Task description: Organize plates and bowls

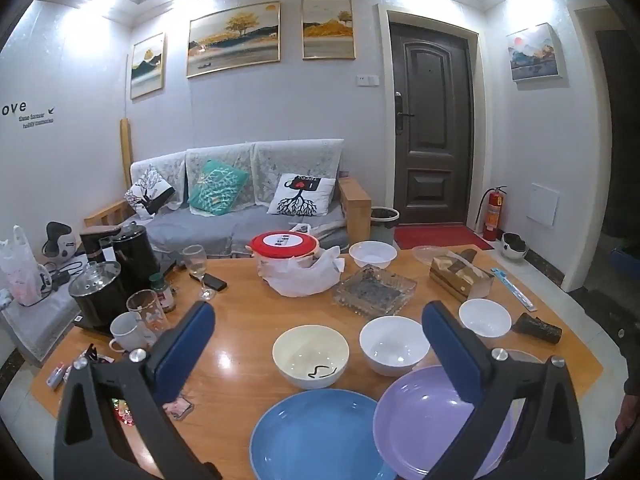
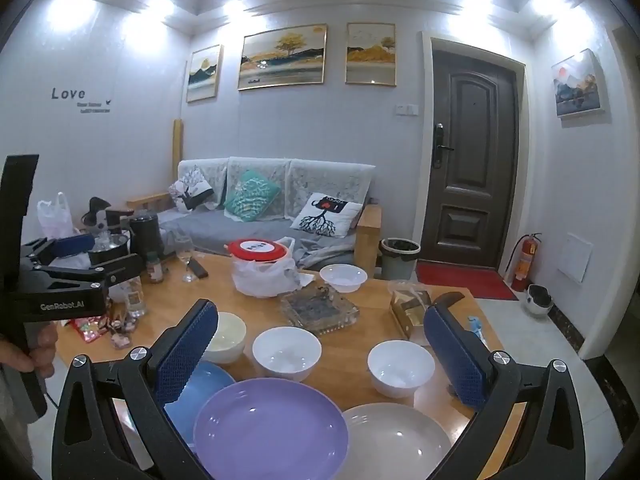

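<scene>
On the wooden table (image 1: 240, 320) lie a blue plate (image 1: 316, 436), a purple plate (image 1: 424, 420) and, in the right wrist view, a grey-white plate (image 2: 396, 440). Behind them stand a cream bowl (image 1: 310, 354), a white bowl (image 1: 394, 344) and a smaller white bowl (image 1: 485, 317). Another white bowl (image 1: 373, 253) sits farther back. My left gripper (image 1: 320, 336) is open and empty above the plates. My right gripper (image 2: 320, 344) is open and empty above the purple plate (image 2: 272, 428). The left gripper also shows at the left of the right wrist view (image 2: 72, 256).
A glass ashtray (image 1: 374, 290), a red-lidded tub in a plastic bag (image 1: 286, 254), a tissue box (image 1: 460, 276), a wine glass (image 1: 198, 268), kettles (image 1: 100, 292), a mug (image 1: 126, 332) and a glass cup (image 1: 146, 312) crowd the table. A sofa (image 1: 240, 208) stands behind.
</scene>
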`<move>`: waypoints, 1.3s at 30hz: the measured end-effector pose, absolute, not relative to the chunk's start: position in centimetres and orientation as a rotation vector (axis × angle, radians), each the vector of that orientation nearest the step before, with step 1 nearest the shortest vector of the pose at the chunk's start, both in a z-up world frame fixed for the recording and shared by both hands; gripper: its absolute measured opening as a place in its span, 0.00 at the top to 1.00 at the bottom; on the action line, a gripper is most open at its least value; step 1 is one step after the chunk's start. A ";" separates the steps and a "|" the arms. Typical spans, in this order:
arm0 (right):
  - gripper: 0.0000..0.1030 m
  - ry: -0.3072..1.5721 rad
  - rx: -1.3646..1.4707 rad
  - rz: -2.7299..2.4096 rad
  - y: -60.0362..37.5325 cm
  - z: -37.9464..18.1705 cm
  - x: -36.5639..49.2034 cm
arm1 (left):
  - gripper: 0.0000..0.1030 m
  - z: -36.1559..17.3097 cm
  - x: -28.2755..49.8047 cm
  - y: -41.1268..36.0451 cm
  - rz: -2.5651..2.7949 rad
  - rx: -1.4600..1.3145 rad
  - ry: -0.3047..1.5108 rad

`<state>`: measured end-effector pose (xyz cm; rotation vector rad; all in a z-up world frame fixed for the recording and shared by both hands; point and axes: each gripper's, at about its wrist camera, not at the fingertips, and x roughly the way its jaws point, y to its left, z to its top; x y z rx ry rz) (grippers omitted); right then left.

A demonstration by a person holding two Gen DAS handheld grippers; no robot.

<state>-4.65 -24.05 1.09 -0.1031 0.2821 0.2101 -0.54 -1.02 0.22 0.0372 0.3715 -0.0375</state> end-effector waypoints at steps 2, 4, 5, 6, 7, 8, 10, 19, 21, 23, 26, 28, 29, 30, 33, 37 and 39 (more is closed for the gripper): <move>0.01 0.284 -0.095 0.213 -24.4 1.4 -4.7 | 0.00 0.3 -0.6 -1.1 -0.041 0.036 0.373; 0.01 0.283 -0.090 0.215 -24.3 1.3 -4.7 | 0.00 0.2 -0.6 -1.0 -0.043 0.034 0.377; 0.01 0.282 -0.089 0.218 -24.4 1.3 -4.7 | 0.00 0.2 -0.6 -1.0 -0.042 0.035 0.378; 0.01 0.282 -0.086 0.218 -24.4 1.3 -4.8 | 0.00 0.3 -0.7 -1.0 -0.041 0.035 0.379; 0.01 0.281 -0.083 0.218 -24.4 1.4 -4.9 | 0.00 0.3 -0.7 -1.0 -0.040 0.035 0.380; 0.01 0.281 -0.078 0.216 -24.5 1.4 -5.0 | 0.00 0.2 -0.8 -1.0 -0.039 0.033 0.381; 0.01 0.282 -0.064 0.221 -24.6 1.3 -5.1 | 0.00 0.2 -0.7 -1.0 -0.041 0.033 0.380; 0.01 0.287 -0.057 0.227 -24.8 1.1 -4.9 | 0.00 0.1 -0.9 -1.0 -0.034 0.035 0.379; 0.01 0.286 -0.051 0.227 -24.8 1.1 -4.9 | 0.00 0.1 -1.0 -1.0 -0.031 0.038 0.378; 0.01 0.287 -0.055 0.227 -24.8 1.1 -4.9 | 0.00 0.0 -1.0 -0.9 -0.028 0.036 0.378; 0.01 0.287 -0.055 0.232 -24.9 1.0 -4.9 | 0.00 -0.1 -0.7 -0.8 -0.028 0.030 0.385; 0.01 0.288 -0.049 0.240 -24.9 1.0 -4.9 | 0.00 -0.1 -0.6 -0.7 -0.024 0.030 0.388; 0.01 0.288 -0.051 0.238 -24.9 1.0 -4.9 | 0.00 -0.2 -0.5 -0.7 -0.024 0.030 0.388; 0.01 0.288 -0.054 0.237 -25.0 1.0 -4.9 | 0.00 -0.2 -0.5 -0.7 -0.025 0.029 0.388; 0.01 0.285 -0.062 0.235 -24.9 0.8 -4.9 | 0.00 -0.2 -0.4 -0.6 -0.027 0.024 0.385; 0.01 0.283 -0.064 0.238 -24.8 0.9 -4.9 | 0.00 -0.2 -0.3 -0.7 -0.027 0.026 0.384; 0.01 0.283 -0.063 0.238 -24.7 0.8 -4.9 | 0.00 -0.2 -0.2 -0.7 -0.029 0.022 0.383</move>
